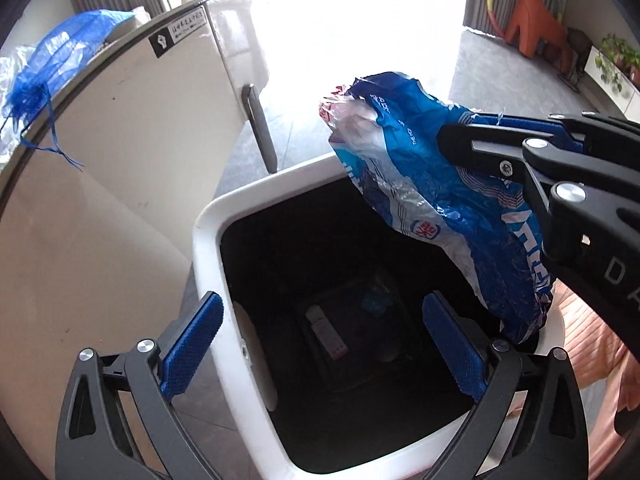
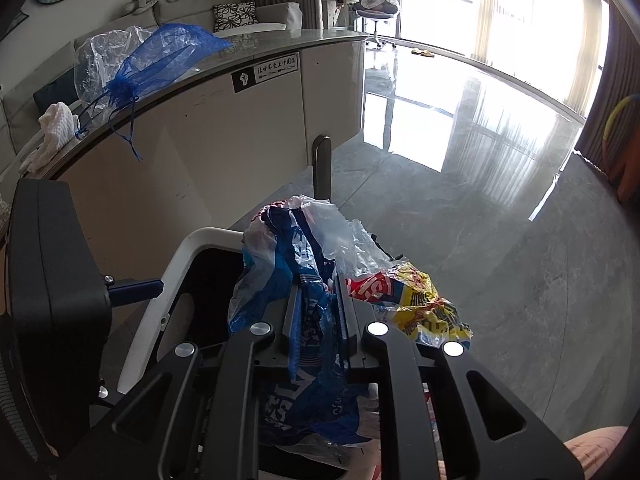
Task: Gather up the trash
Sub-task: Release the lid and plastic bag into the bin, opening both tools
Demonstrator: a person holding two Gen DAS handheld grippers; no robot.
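Two wrappers at least are bunched together as one wad: a crumpled blue-and-white plastic bag [image 2: 304, 320] with a red-and-yellow wrapper [image 2: 416, 300] beside it, pinched in the nearly closed right gripper [image 2: 316, 312]. The wad hangs over the far right corner of the white bin [image 1: 208, 216], seemingly so that it will fall inside once let go.

The left gripper [image 1: 320, 344] stands wide and empty directly above the bin's dark mouth, one blue pad [image 1: 192, 344] outside the near rim, the other over the opening. Below it, at the bottom, lie a few small bits of rubbish [image 1: 328, 332].

Up and to the left of both grippers a curved counter [image 2: 224, 64] carries a blue mesh bag [image 2: 160, 60], clear plastic and a white cloth [image 2: 56, 128]. Beyond stretches glossy grey stone floor [image 2: 500, 240], bright with window light.
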